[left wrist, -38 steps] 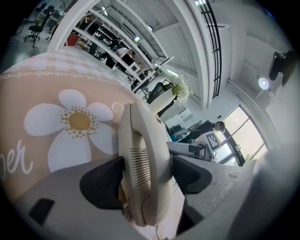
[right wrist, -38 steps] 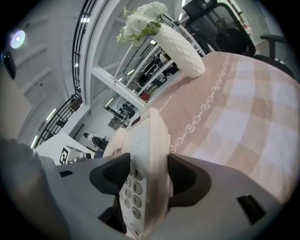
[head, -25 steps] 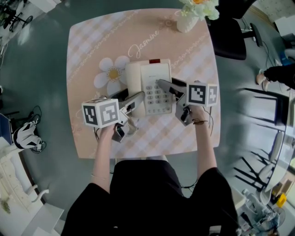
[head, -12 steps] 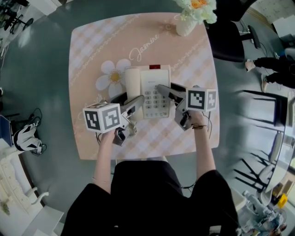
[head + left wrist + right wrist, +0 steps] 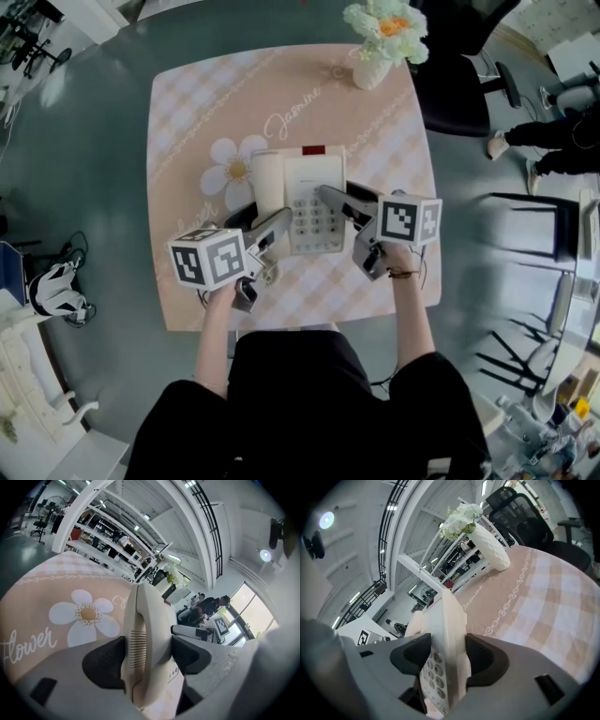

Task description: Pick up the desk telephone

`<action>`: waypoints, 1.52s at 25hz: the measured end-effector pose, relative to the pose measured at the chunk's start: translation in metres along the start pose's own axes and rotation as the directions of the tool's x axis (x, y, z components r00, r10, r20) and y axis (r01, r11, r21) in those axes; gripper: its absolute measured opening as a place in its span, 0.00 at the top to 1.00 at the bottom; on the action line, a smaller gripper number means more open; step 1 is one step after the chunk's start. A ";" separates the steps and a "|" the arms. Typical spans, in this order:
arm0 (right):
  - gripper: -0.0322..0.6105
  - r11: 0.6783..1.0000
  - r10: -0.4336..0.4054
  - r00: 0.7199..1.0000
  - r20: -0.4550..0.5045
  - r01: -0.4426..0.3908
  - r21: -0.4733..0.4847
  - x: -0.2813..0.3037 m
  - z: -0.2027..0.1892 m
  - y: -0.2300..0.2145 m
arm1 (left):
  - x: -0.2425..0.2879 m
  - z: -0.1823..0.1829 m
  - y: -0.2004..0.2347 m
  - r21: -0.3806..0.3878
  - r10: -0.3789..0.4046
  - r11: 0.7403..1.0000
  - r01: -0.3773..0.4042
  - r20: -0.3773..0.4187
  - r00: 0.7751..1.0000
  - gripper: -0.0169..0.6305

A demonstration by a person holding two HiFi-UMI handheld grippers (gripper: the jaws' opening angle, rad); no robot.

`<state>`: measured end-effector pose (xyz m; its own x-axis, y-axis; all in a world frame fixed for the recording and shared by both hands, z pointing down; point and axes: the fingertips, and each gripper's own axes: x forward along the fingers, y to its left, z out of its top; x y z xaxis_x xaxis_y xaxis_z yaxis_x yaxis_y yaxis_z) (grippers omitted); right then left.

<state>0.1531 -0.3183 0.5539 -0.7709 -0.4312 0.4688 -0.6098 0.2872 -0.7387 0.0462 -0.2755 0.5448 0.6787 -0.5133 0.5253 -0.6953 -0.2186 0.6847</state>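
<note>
On the left half of the pink checked table (image 5: 187,112), my left gripper (image 5: 267,211) has its jaws pressed against both sides of the handset (image 5: 145,620), which lies along the left side of the telephone (image 5: 314,183). A white daisy print (image 5: 230,169) shows on the cloth just beyond that gripper. The telephone is at the middle of the table, keypad up. My right gripper (image 5: 342,195) pinches its right edge, one jaw against the keypad face and the other on the outer side. A white vase (image 5: 370,66) of flowers stands at the far right corner, well apart from the telephone.
</note>
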 end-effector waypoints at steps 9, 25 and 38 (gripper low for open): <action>0.60 0.999 0.023 0.999 0.037 -0.022 -0.035 -0.022 0.006 0.036 | -0.031 0.006 -0.027 0.021 0.007 1.000 -0.008 0.036 0.999 0.50; 0.60 0.996 0.031 0.994 0.107 -0.022 -0.085 -0.063 0.012 0.086 | -0.073 0.010 -0.071 0.055 -0.009 0.998 0.005 0.074 0.997 0.50; 0.60 0.991 0.069 0.986 0.153 -0.050 -0.125 -0.086 0.022 0.114 | -0.091 0.017 -0.098 0.088 -0.017 0.996 0.008 0.107 0.994 0.50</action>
<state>0.1532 -0.2670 0.4188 -0.7740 -0.5362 0.3367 -0.5884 0.4127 -0.6953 0.0481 -0.2214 0.4213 0.6616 -0.5951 0.4563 -0.7078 -0.2945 0.6421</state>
